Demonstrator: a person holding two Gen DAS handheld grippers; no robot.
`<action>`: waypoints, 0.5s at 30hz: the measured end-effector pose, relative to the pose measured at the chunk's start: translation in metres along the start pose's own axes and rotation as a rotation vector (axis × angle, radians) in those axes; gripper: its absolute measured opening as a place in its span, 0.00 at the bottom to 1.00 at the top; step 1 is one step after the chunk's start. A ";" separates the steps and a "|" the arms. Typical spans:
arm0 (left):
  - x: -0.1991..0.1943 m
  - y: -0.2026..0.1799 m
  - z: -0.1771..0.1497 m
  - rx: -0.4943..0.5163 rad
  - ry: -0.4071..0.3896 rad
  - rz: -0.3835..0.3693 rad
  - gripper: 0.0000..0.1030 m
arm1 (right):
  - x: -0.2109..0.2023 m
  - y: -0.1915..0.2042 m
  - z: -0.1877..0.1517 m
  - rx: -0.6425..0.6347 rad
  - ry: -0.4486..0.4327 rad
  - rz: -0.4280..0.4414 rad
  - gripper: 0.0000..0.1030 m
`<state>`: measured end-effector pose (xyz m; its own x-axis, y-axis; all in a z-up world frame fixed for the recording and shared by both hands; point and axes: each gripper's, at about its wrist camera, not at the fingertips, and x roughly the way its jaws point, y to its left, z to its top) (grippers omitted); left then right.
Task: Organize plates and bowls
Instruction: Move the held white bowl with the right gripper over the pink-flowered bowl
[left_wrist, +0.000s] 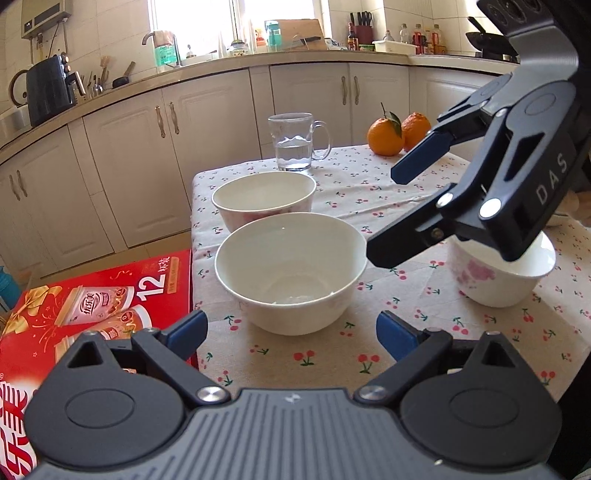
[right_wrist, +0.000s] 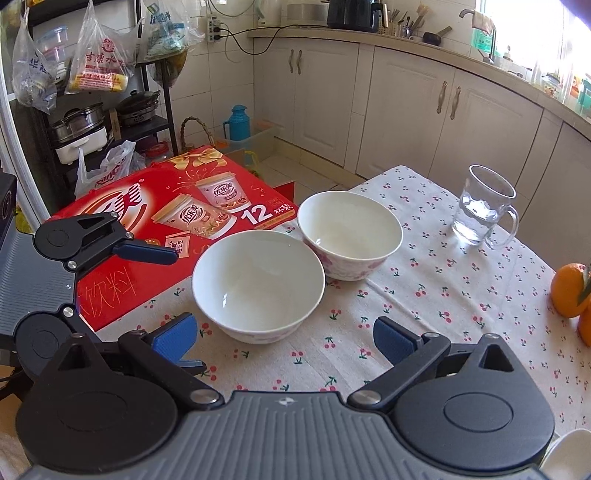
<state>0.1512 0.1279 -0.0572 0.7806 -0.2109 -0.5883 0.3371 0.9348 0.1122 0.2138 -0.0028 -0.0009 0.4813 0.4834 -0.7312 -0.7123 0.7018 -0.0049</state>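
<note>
Three white bowls with pink flowers stand on the cherry-print tablecloth (left_wrist: 388, 199). The near bowl (left_wrist: 290, 271) (right_wrist: 258, 286) is just ahead of my open, empty left gripper (left_wrist: 291, 332). A second bowl (left_wrist: 264, 199) (right_wrist: 349, 234) stands behind it. A third bowl (left_wrist: 502, 275) stands at the right, under my right gripper (left_wrist: 384, 216), which hovers open and empty above the table. In the right wrist view my right gripper (right_wrist: 282, 336) is open just before the near bowl, and the left gripper (right_wrist: 177, 302) is open at the left.
A glass mug (left_wrist: 297, 142) (right_wrist: 484, 210) with water stands at the far side. Two oranges (left_wrist: 399, 134) (right_wrist: 570, 295) lie at the far right corner. A red drinks box (left_wrist: 92, 317) (right_wrist: 166, 221) abuts the table's left edge. Kitchen cabinets stand behind.
</note>
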 end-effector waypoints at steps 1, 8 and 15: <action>0.003 0.002 0.001 0.000 0.000 0.001 0.94 | 0.006 -0.002 0.003 0.001 0.006 0.005 0.99; 0.018 0.007 0.003 -0.007 0.001 -0.033 0.92 | 0.045 -0.014 0.021 0.014 0.056 0.056 0.88; 0.023 0.009 0.006 -0.003 0.000 -0.051 0.83 | 0.068 -0.020 0.028 0.018 0.086 0.097 0.74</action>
<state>0.1749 0.1295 -0.0646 0.7624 -0.2586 -0.5932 0.3749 0.9237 0.0793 0.2749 0.0308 -0.0318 0.3646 0.5030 -0.7836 -0.7435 0.6639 0.0802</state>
